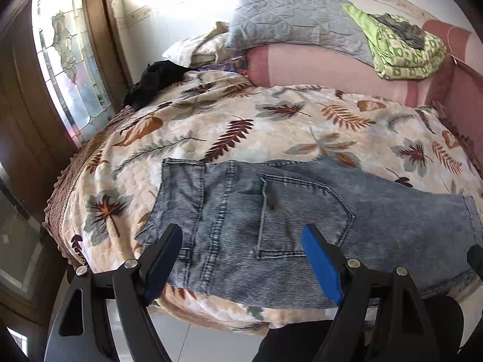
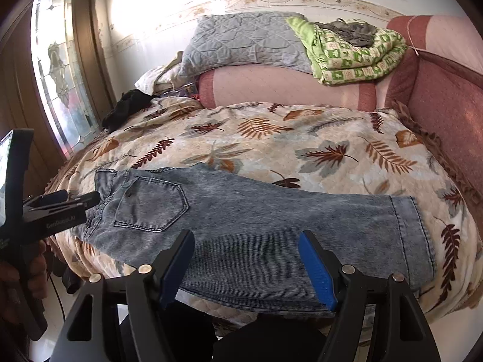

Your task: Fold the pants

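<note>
Both open grippers, left (image 1: 241,235) and right (image 2: 246,239), hover over pants (image 2: 256,226).

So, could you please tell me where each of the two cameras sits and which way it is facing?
Left wrist: on the left hand-held gripper, open above the waist end of the jeans, facing across the leaf-print bedspread toward the wall; only its own fingers show.
Right wrist: on the right hand-held gripper, open above the leg of the jeans, facing the same way; the left hand-held gripper and the person's hand show at its left edge.
Shared: jeans, bedspread, grey pillow, green blanket.
</note>
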The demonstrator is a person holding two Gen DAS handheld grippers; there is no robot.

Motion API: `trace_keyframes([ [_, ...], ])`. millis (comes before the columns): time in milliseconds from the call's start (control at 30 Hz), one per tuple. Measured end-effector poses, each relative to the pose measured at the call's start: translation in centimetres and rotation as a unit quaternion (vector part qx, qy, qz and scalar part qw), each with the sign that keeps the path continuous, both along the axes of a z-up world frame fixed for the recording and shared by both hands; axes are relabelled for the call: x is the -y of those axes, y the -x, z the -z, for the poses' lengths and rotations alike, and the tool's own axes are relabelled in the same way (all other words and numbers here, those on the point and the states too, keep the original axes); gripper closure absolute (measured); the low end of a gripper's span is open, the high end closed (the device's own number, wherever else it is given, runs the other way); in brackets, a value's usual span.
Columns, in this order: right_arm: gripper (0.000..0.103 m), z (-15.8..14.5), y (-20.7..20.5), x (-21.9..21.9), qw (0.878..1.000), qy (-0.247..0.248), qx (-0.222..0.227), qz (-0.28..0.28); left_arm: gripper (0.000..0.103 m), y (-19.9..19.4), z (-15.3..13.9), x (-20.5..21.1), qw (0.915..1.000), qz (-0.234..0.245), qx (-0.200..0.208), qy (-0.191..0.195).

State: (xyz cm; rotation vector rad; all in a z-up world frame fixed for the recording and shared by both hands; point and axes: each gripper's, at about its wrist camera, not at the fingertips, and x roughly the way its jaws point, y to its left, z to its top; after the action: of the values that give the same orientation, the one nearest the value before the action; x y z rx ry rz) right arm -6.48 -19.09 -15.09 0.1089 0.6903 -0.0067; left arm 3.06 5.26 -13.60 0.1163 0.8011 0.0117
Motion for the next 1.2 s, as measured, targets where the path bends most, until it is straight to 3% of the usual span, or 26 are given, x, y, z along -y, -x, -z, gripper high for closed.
trace_keyframes([
  [400,0.028,-0.5,0.3,-0.3,1.0,0.001,0.006,-0.005,0.021,0.6,-0.5,0.5,1.0,0.007,0.005,-0.001],
  [1200,0.028,-0.2,0.9,2.9,0.999,-0.029,0.013,0.024,0.021,1.3,-0.7,3.8,0.999,0.038,0.003,-0.022],
])
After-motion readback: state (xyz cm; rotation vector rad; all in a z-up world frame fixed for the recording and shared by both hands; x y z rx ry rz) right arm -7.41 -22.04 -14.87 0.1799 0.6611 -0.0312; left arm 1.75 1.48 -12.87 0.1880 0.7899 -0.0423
